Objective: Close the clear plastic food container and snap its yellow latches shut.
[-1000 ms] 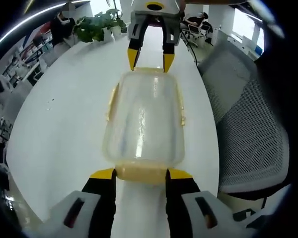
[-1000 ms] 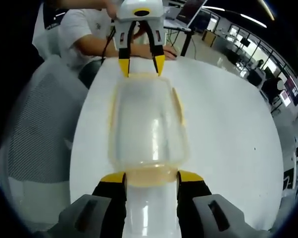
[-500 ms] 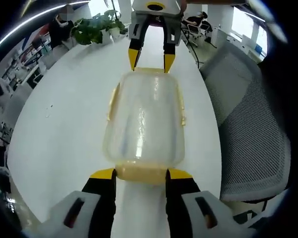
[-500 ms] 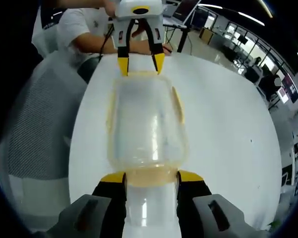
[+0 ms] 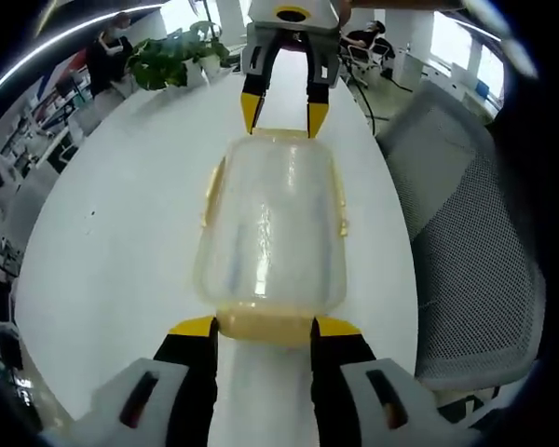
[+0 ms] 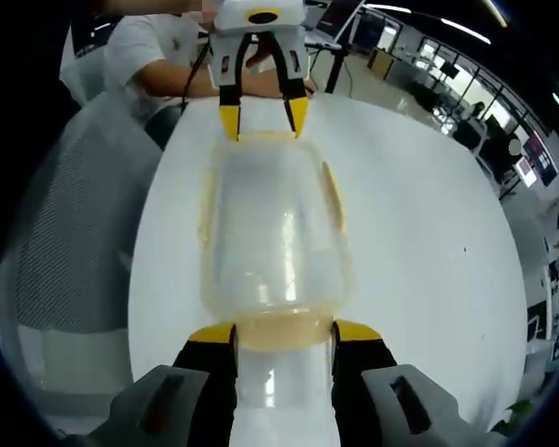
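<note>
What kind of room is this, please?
Probably an open office: a white table beside a grey mesh chair, a potted plant at its far end, and more desks and ceiling strip lights behind.

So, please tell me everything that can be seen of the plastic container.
The container is a clear, slightly cloudy plastic box with rounded corners, its lid on. Yellow latches run along the long sides and both short ends. It lies on the white table, lengthwise between the two grippers. The left gripper has its fingers at one end latch, the right gripper at the opposite one. Whether the latches are fully snapped is unclear.
</note>
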Available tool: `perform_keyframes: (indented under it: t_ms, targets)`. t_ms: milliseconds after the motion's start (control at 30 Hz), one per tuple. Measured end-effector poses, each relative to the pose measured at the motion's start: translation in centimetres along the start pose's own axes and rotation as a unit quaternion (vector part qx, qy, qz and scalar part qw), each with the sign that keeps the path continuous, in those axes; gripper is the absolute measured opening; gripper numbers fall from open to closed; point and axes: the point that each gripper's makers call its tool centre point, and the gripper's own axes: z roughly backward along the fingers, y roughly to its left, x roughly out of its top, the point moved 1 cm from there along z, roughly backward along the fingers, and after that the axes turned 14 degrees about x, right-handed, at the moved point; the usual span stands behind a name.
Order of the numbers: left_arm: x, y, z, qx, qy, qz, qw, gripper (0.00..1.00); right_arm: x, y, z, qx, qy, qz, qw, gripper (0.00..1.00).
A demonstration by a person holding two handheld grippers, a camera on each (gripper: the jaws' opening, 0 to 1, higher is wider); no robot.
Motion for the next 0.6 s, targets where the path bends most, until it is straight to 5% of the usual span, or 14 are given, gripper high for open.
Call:
perform_keyframes:
  t_ms: [600]
  targets:
    - [2.3, -0.2, -1.4, -0.003, 0.000, -0.008, 1.0000, 0.38, -2.5, -0.1, 1.0, -0.004, 0.004, -0.010, 0.9999, 0.38]
